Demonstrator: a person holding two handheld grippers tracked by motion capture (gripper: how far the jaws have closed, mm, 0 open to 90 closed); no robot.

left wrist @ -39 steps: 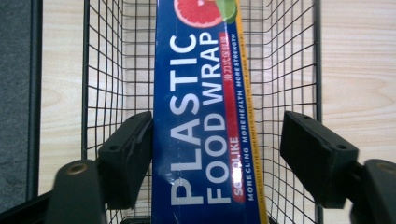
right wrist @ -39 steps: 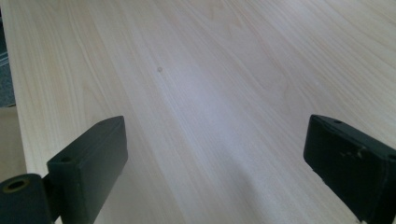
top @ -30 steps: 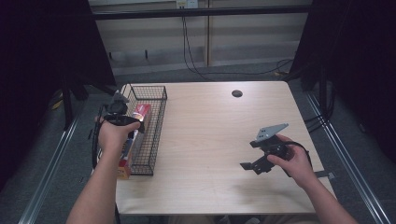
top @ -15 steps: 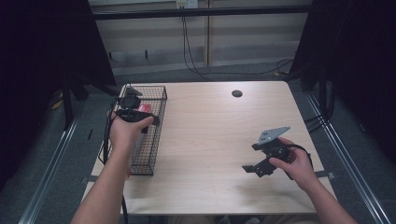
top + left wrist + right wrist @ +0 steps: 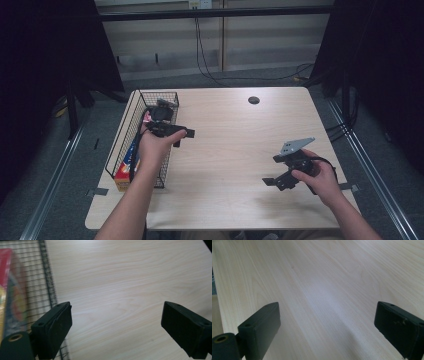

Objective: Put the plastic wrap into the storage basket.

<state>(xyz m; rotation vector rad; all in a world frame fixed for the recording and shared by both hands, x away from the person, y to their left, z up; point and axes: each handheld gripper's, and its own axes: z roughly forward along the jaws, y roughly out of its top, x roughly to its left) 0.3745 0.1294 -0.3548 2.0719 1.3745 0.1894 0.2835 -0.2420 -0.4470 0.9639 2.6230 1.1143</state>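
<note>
High view: left gripper (image 5: 182, 134) just opened, empty, over wire basket (image 5: 131, 129) at desk's (image 5: 240, 150) left edge; box (image 5: 125, 167) inside. Left gripper view: risk of snagging basket wire. Right gripper view: right gripper (image 5: 327, 332) wide open, empty

A long, flat box (image 5: 129, 162) printed in red, yellow and blue lies lengthwise inside the black wire basket (image 5: 131, 125) at the table's left edge. Its near end reaches the basket's front wall; the mesh blurs its print.
</note>
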